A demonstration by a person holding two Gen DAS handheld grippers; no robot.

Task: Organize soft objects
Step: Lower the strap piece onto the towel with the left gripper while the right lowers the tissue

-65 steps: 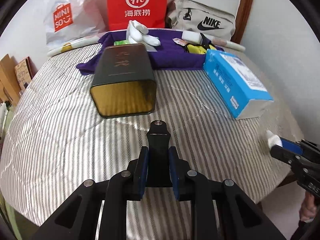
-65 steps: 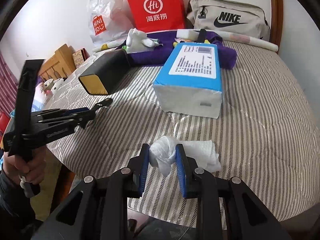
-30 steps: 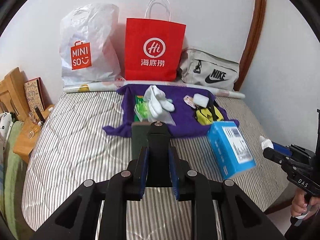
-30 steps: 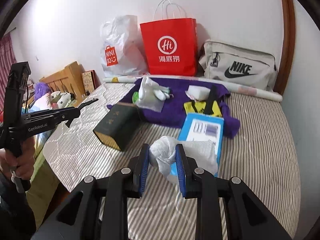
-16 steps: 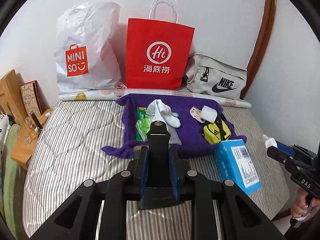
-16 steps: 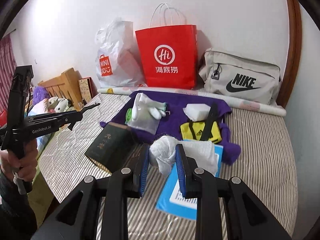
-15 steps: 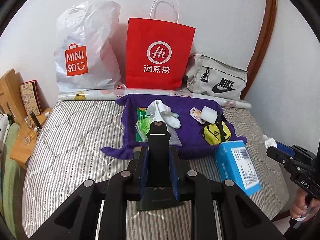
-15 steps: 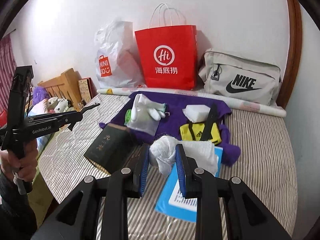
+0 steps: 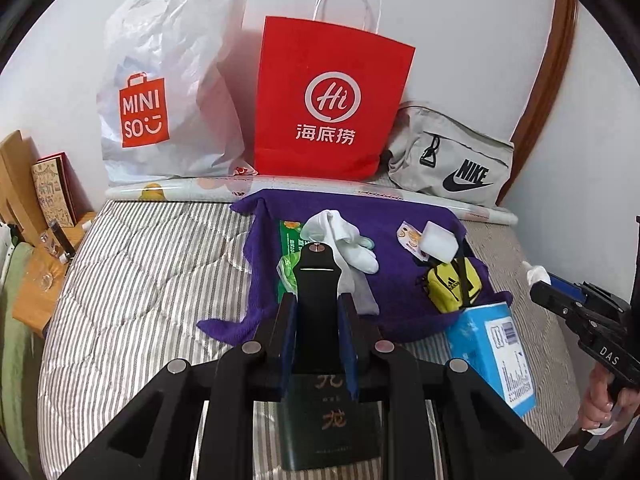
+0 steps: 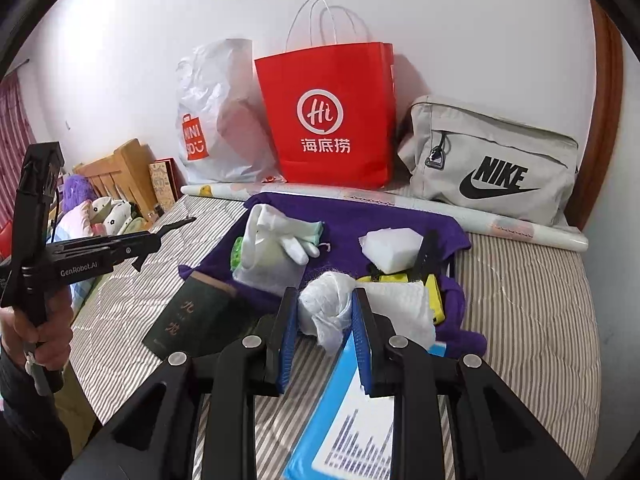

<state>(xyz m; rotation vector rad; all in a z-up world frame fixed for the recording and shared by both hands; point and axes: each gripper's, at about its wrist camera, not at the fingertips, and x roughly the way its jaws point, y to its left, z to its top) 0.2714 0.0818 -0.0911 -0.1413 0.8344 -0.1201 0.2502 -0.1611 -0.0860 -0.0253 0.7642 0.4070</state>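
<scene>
The right gripper (image 10: 325, 322) has its jaws pinching a crumpled white tissue wad (image 10: 326, 306), held up in the air above the near part of the bed (image 10: 532, 320). The step in hand looks like the carry: the wad is lifted and probably headed for the purple towel (image 10: 360, 220) where the other soft things are gathered. The next move would call for bringing the wad over a bare patch of towel, lowering it, and spreading the jaws.

Directly under the right gripper lies the blue tissue pack (image 10: 344, 432), with the dark green box (image 10: 192, 314) to its left on the striped cover. The left gripper (image 9: 318, 320) hangs over that box; its jaws sit close together against a black post of its own frame, holding nothing that I can make out.

Further on, the towel is already crowded: white gloves (image 10: 280, 232) atop a green packet (image 9: 289, 236) on its left half, a white foam block (image 10: 392, 246) and a small yellow Adidas bag (image 9: 452, 286) on its right. Free cloth is mostly in the middle and toward the far edge, so the drop needs care not to bury the foam block or snag the bag's black strap.

Along the far edge by the wall stand a Miniso plastic bag (image 9: 160, 92), a red Haidilao paper bag (image 9: 332, 104) and a grey Nike bag (image 10: 492, 164), with a rolled sheet (image 10: 500, 224) lying before them.
</scene>
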